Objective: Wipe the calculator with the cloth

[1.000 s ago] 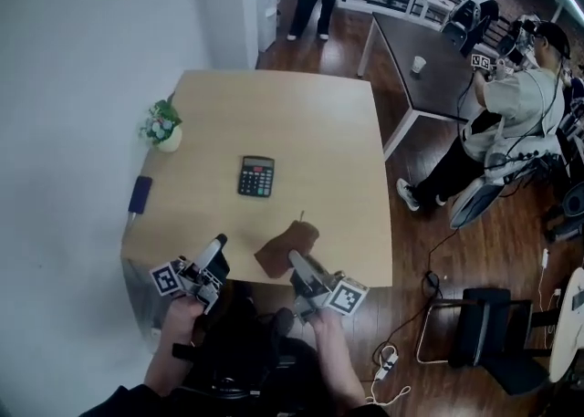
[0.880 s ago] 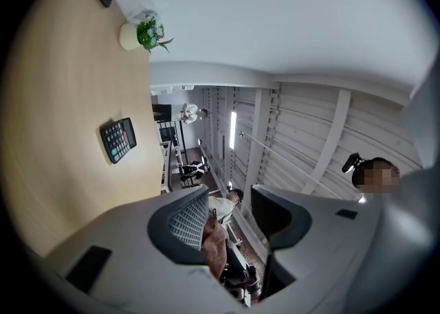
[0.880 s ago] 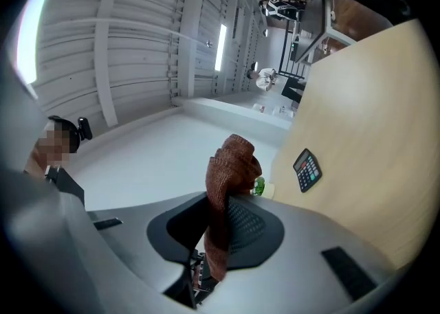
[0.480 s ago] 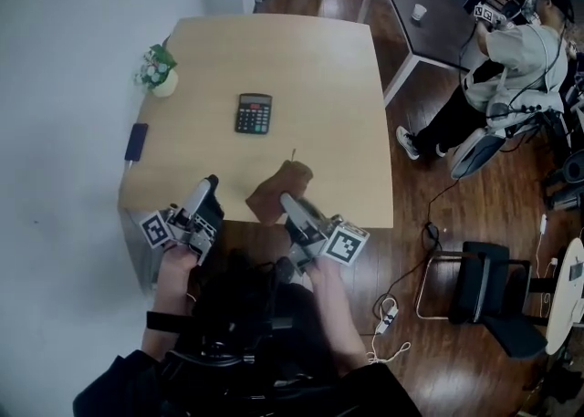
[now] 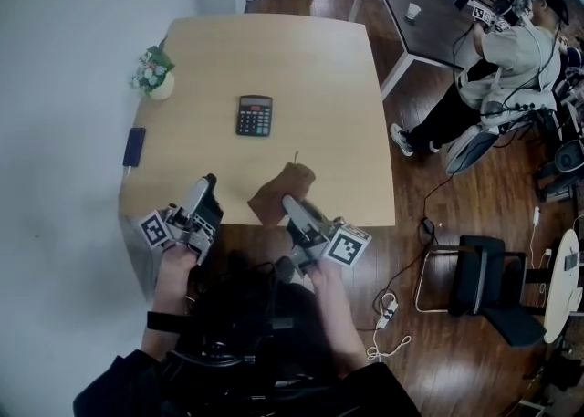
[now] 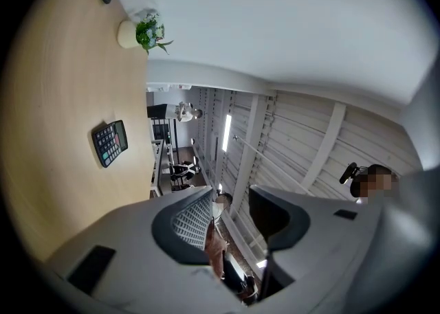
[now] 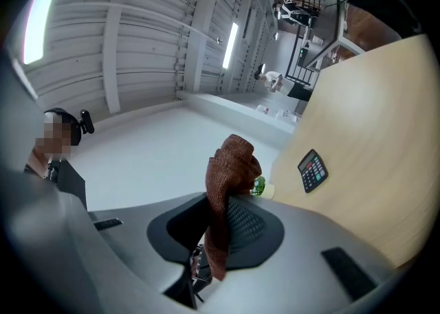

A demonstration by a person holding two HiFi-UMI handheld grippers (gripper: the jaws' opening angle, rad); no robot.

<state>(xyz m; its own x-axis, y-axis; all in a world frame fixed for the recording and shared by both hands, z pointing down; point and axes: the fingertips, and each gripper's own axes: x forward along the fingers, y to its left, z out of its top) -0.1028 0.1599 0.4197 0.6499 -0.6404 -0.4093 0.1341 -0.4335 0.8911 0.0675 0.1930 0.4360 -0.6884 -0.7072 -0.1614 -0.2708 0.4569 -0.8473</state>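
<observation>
A light wooden table [image 5: 319, 87] carried a black calculator [image 5: 255, 116] near its centre, a small potted plant [image 5: 155, 73] at ten o'clock by the edge, and a dark blue flat object [image 5: 134, 146] at nine o'clock.

1. The table [image 5: 274, 50] looks like pale wood, smooth and matt.
2. The cloth [image 7: 230, 168] is brown, coarse-woven and rough (the weave shows plainly up close).
3. The calculator [image 5: 255, 116] is dark plastic.
4. The floor [image 5: 406, 187] is dark wood planking with a gloss.
5. The left gripper [image 6: 232, 199] and right gripper [image 7: 218, 203] are grey matt plastic with finely ribbed pads.
</observation>
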